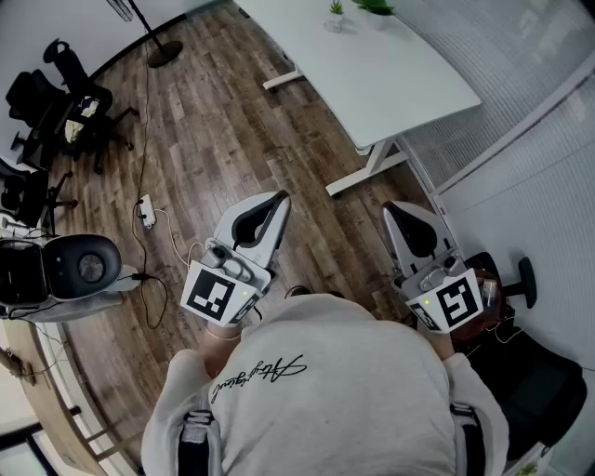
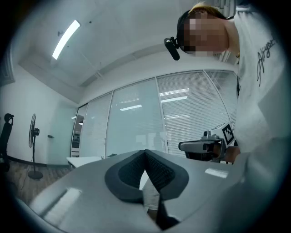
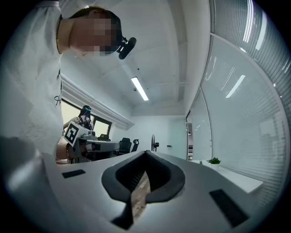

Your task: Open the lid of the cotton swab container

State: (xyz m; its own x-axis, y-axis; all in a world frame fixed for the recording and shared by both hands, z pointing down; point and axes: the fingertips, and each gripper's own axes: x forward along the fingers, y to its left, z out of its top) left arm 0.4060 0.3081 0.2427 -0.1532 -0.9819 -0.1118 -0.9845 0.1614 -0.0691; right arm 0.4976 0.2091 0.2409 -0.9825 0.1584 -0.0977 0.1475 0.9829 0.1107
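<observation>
No cotton swab container shows in any view. In the head view I hold both grippers in front of my chest, above a wooden floor. My left gripper (image 1: 282, 197) is shut, its jaws meeting at the tip with nothing between them. My right gripper (image 1: 389, 206) is shut and empty too. In the left gripper view the dark pads of the left gripper (image 2: 145, 152) touch, and the right gripper (image 2: 200, 145) shows beyond them at the right. In the right gripper view the right gripper (image 3: 146, 153) has its jaws closed, with the left gripper (image 3: 91, 145) at the left.
A white desk (image 1: 372, 65) with small green plants (image 1: 376, 7) stands ahead, next to a glass wall with blinds (image 1: 521, 84). Black office chairs (image 1: 56, 102) and a fan's base (image 1: 165, 51) are at the far left. A power strip with cables (image 1: 146, 212) lies on the floor.
</observation>
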